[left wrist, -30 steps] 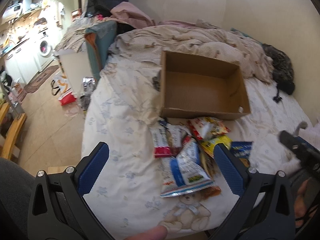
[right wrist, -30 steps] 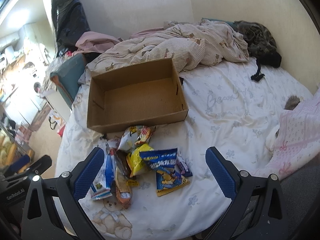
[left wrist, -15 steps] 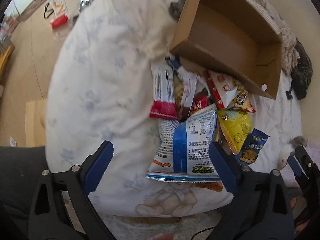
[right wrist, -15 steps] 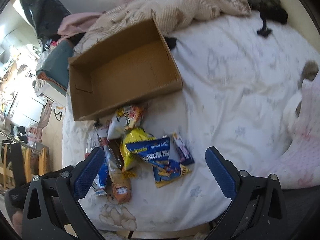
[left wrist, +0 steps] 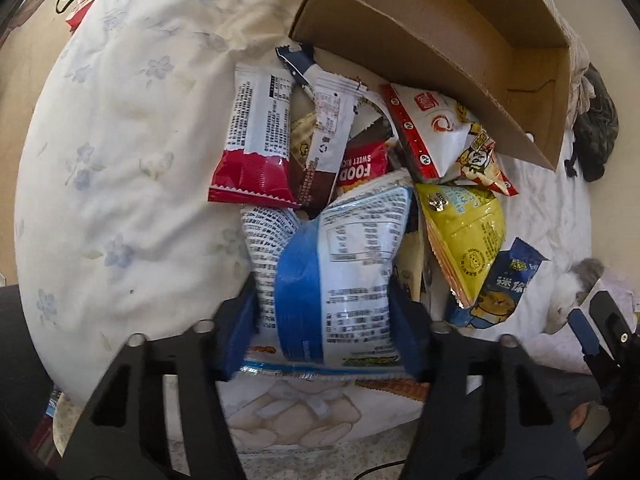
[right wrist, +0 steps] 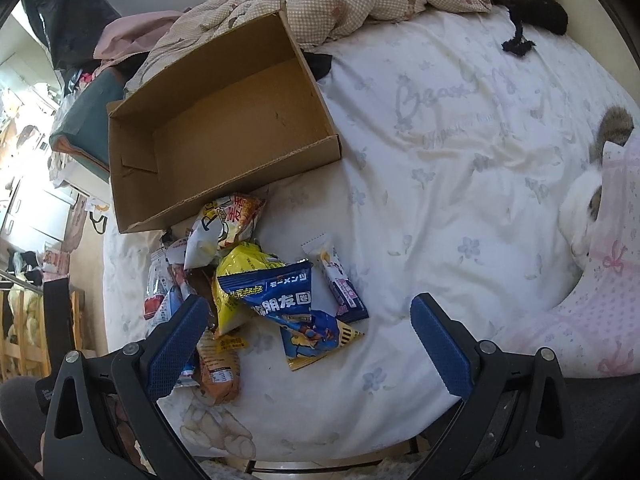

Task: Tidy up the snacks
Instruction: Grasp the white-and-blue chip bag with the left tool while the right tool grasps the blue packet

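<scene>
At the near end of the snack pile, below the cardboard box [left wrist: 400,40], your left gripper [left wrist: 326,320] is closing on the blue-and-white bag [left wrist: 336,264], pads already denting it. It's looking light, puffy, slippery; keep squeezing mid-body. Your right gripper [right wrist: 308,340] is hanging wide, empty.

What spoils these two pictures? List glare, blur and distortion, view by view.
Left wrist view: strong fisheye bending, dark corners; the white and blue bag between the closing left gripper is sharp, with glossy sheen. Right wrist view: same bending; the room at the left edge is overexposed; the cardboard box and open right gripper are sharp.
</scene>
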Motion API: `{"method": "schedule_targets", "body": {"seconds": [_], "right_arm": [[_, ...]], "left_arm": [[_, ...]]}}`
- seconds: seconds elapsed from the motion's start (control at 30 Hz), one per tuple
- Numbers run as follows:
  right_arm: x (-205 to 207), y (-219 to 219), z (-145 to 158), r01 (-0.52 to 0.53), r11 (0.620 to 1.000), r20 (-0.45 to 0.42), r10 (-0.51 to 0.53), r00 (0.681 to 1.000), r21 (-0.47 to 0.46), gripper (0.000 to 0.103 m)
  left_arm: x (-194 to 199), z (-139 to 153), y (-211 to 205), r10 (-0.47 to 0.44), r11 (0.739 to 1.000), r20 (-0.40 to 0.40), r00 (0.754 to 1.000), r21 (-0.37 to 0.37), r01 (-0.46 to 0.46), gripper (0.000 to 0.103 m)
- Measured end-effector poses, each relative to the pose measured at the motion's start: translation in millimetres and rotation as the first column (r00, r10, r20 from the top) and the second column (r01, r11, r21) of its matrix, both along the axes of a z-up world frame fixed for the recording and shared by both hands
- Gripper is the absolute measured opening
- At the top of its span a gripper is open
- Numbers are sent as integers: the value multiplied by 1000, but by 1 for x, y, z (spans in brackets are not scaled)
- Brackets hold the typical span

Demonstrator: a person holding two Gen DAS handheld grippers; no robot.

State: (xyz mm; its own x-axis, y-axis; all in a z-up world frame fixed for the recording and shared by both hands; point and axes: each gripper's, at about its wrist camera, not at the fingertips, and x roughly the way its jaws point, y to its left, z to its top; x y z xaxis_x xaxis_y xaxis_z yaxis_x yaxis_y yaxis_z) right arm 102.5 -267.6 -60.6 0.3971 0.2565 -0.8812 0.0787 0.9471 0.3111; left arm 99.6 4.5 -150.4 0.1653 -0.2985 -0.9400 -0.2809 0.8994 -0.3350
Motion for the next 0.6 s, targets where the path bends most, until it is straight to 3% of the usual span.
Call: {"method": "schedule_targets", "body": {"seconds": [0.17,0.27,0.37,0.43,0.5,0.6], "right_arm": [[4,2,-8,-14,1000,-39,14,999,-1,102],[5,10,-20,-58,997,-89,54,995,-53,102],[7,27,-36,-130,987,-139,116,983,-95,93],[10,41,-48,-179,976,-171,157,973,-125,90],[13,50,-57,-207,967,-191,177,965,-149,83],[17,58,-67,-219,963,-205,186,961,-154,82]], "left_arm": [[-15,25,2,-57,998,24,998,37,56,47],[-31,53,-1,-127,985,77,989,130,117,47],[-39,76,-3,-186,960,149,971,238,147,47],[-39,86,-1,-212,940,190,959,309,147,47],[-39,90,3,-213,933,222,952,336,131,47],[-37,85,5,-195,931,231,953,350,106,47]]}}
